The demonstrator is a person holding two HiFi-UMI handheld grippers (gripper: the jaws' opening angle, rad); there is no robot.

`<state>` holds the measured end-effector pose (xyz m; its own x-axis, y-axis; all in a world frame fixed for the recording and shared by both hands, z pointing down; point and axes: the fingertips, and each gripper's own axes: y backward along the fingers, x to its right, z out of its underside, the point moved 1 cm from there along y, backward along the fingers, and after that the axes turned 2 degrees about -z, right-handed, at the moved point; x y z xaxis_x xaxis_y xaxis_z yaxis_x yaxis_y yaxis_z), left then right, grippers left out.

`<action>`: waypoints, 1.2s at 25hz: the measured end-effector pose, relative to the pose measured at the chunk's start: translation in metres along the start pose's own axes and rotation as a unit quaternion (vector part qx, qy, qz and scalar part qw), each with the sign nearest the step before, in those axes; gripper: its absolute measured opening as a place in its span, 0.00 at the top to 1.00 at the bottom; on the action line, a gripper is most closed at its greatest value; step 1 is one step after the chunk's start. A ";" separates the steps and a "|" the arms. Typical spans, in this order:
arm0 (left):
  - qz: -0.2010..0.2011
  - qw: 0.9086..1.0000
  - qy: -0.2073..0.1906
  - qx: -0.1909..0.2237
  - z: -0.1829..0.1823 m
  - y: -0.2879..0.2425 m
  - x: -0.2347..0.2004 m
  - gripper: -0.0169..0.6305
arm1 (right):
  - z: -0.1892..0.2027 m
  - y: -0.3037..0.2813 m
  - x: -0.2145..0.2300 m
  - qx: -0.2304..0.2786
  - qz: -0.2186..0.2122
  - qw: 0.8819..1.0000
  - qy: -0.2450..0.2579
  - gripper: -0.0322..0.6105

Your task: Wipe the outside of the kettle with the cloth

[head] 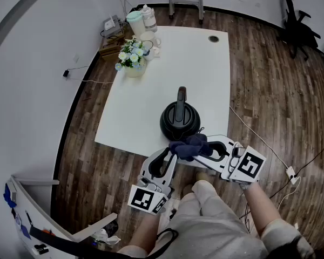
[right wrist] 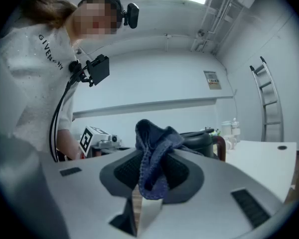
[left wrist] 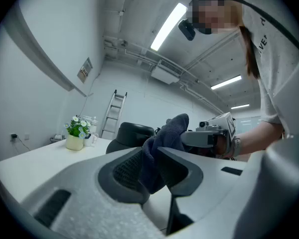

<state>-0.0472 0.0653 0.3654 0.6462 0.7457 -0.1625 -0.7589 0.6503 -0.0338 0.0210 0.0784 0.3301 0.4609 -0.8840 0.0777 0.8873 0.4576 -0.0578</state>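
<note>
Head view: the black kettle (head: 179,120) is sitting near the near edge of the white table (head: 194,63), with its handle's long axis running from the near edge toward the far edge. The dark blue cloth (head: 190,146) is hanging bunched over that near edge, just beside the kettle's near side. The left gripper (head: 173,154) and right gripper (head: 206,151) are converging on it from either side, and neither looks clearly nearer, so the kettle is lying straight ahead of both sets of fingers. No brand is showing on the kettle. Left gripper view: the jaws are pinching a fold of the cloth (left wrist: 157,158), and the kettle (left wrist: 132,133) is rising just behind it. The wall sign is too small to read. Right gripper view: the jaws are clamping another fold of the cloth (right wrist: 154,153), with the kettle (right wrist: 202,141) lying beyond and slightly to the right. The person's white shirt (right wrist: 35,83) is showing print that starts "GIVEN", the rest being unclear.
</note>
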 end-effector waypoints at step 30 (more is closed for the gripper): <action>-0.011 0.985 0.063 -0.162 0.116 -0.023 0.037 0.93 | 0.135 0.028 0.043 -0.171 0.192 0.948 -0.187 0.82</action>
<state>0.0039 0.0947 0.4749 0.6633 0.6949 -0.2778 -0.7438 0.5709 -0.3477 0.0684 0.0662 0.4665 0.7795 -0.5326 0.3297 0.6249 0.6250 -0.4680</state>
